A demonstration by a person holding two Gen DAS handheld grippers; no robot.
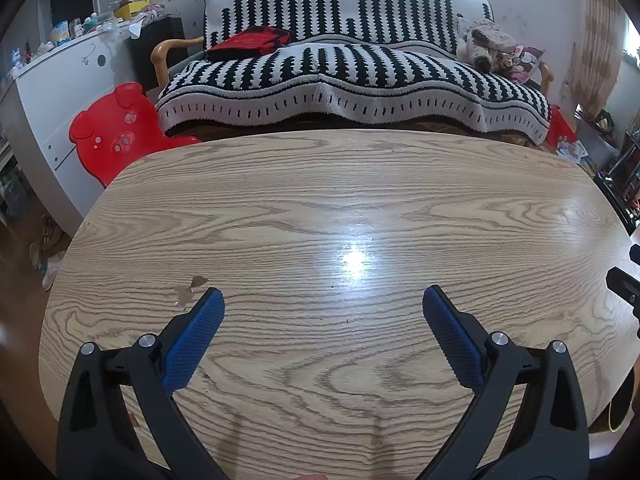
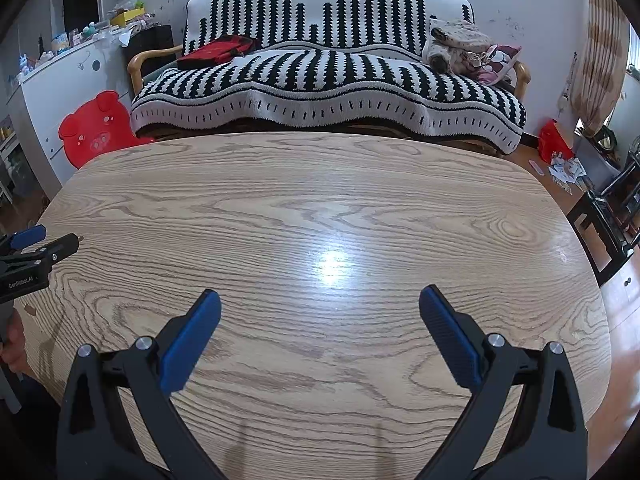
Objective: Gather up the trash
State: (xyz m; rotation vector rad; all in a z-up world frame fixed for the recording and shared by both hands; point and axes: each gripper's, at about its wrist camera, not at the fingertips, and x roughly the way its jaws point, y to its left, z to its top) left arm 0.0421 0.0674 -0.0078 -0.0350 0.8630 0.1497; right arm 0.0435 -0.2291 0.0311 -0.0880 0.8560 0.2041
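My left gripper (image 1: 322, 292) hangs open over a bare light wood table (image 1: 320, 208), with nothing between its blue pads (image 1: 192, 340). Small brown flecks (image 1: 192, 286) lie just beyond its left fingertip; I cannot tell whether they are scraps or chipped veneer. My right gripper (image 2: 320, 292) is also open and empty above the same table (image 2: 300, 208). In the right wrist view the left gripper (image 2: 52, 238) shows at the left edge, held by a hand (image 2: 14, 344). A part of the right gripper (image 1: 624, 280) shows at the right edge of the left wrist view.
Behind the table stands a sofa (image 1: 352, 76) under a black-and-white cover, with a red bag (image 1: 250, 42) on it. A red pig-shaped chair (image 1: 114, 132) and a white cabinet (image 1: 52, 92) stand on the left. Loose papers (image 2: 566, 170) and a red bag (image 2: 554, 140) lie on the floor at the right.
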